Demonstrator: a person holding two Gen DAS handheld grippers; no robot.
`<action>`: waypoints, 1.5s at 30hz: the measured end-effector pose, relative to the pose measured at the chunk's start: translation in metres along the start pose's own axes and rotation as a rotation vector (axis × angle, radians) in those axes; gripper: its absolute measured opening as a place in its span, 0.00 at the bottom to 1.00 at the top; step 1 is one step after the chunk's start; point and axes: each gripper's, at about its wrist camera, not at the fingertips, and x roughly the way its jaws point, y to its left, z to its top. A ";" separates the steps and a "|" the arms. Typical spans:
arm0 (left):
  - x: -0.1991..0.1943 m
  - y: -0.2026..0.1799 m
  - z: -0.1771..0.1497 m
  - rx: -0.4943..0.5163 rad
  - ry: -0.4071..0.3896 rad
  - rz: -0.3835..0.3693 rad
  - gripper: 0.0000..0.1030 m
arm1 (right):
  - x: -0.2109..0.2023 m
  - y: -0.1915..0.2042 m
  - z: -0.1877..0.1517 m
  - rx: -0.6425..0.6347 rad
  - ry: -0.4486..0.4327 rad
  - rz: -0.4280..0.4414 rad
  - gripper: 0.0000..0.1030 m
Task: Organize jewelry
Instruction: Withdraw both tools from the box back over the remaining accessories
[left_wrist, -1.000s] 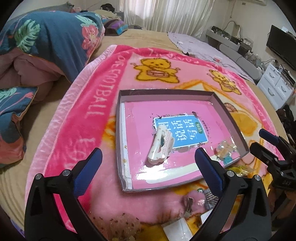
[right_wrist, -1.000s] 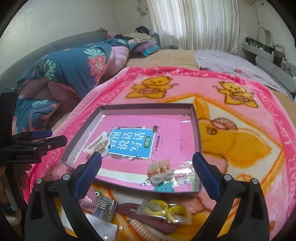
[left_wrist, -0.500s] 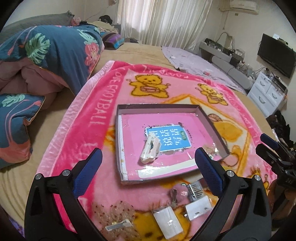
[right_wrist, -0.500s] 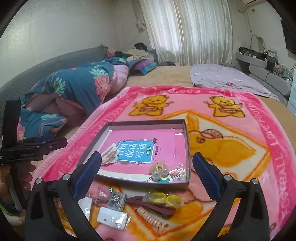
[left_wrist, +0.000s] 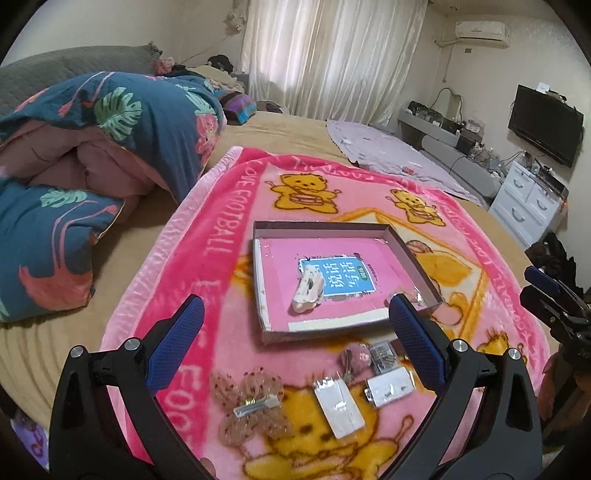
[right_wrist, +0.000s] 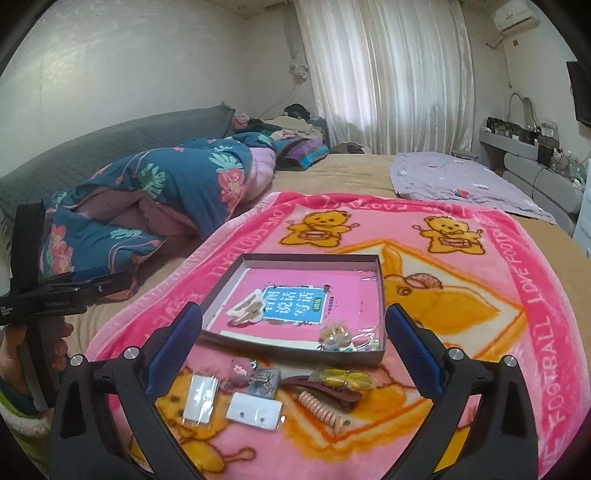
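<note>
A shallow grey box (left_wrist: 413, 258) (right_wrist: 310, 349) lies on the pink blanket with a pink book inside. A cream hair claw (left_wrist: 309, 290) (right_wrist: 245, 312) lies in it, and small clips (right_wrist: 334, 334) sit at its near right corner. In front of the box lie a sheer bow clip (left_wrist: 253, 404), white earring cards (left_wrist: 338, 406) (right_wrist: 255, 410), a pink pouch (right_wrist: 242, 369), a yellow clip in plastic (right_wrist: 341, 376), a dark barrette (right_wrist: 325, 393) and a coil hair tie (right_wrist: 325, 408). My left gripper (left_wrist: 295, 343) and right gripper (right_wrist: 293, 343) are open and empty, held above these items.
The pink bear blanket (left_wrist: 229, 236) covers a tan bed. A blue floral duvet (left_wrist: 122, 122) is piled at the left. A lilac cloth (right_wrist: 465, 184) lies far right. White drawers (left_wrist: 532, 203) and a TV (left_wrist: 546, 125) stand beyond the bed.
Both grippers have pulled back and risen from the box, so the loose items in front of it have come into view. Both stay open.
</note>
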 end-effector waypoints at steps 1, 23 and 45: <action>-0.002 0.001 -0.001 0.000 -0.001 -0.001 0.91 | -0.002 0.003 -0.002 -0.007 0.002 0.003 0.96; -0.019 0.006 -0.061 0.012 0.088 0.026 0.91 | -0.003 0.027 -0.051 -0.054 0.121 0.056 0.96; 0.006 -0.024 -0.097 0.078 0.216 -0.048 0.91 | -0.008 0.006 -0.085 -0.039 0.184 -0.009 0.96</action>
